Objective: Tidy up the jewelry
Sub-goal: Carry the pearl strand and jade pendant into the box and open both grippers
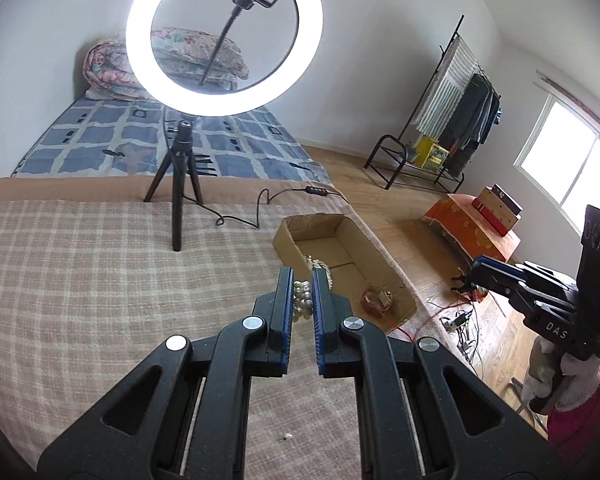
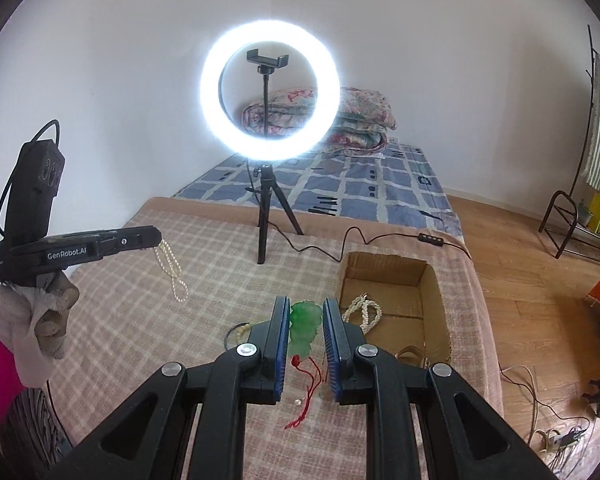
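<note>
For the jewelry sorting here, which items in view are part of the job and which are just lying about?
Job:
left gripper holding a pearl necklace
right gripper around the green pendant
cardboard box with another pearl strand
beaded bracelet

Lying about:
ring light
folded quilt
clothes rack
orange-covered stool

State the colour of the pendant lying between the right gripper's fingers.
Translucent green pendant, on a red cord; the right wrist view shows it best.

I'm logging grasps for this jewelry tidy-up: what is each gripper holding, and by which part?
The left gripper pinches a pearl necklace by its upper end, the loop hanging free. The right gripper straddles a green pendant on the blanket; whether it grips cannot be told.
</note>
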`<state>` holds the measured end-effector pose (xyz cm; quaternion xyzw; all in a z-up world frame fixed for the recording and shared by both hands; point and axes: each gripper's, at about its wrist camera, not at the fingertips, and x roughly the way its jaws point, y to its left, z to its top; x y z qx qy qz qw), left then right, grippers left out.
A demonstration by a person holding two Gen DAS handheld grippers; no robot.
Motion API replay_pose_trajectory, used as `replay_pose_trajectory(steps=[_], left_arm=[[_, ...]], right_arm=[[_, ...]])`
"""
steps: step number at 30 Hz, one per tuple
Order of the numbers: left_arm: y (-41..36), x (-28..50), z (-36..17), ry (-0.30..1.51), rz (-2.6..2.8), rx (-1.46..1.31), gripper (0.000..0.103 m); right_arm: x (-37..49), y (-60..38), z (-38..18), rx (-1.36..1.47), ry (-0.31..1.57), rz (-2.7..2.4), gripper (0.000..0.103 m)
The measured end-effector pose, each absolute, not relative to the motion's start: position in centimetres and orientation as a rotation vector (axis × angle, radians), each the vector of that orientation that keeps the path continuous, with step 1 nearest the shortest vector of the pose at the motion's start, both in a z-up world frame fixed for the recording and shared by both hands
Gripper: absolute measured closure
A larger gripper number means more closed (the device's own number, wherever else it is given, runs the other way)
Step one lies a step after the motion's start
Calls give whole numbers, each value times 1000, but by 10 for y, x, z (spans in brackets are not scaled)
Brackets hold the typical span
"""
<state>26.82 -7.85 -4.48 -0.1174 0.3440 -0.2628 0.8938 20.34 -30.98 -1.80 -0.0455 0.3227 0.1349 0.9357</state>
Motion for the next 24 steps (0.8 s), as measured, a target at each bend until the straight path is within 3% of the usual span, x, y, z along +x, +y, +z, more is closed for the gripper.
replay_pose_trajectory(steps=[24], left_arm=[[-228, 320, -91, 813, -686, -246, 96]], right_arm=[[313, -385, -60, -93, 727, 145, 88]])
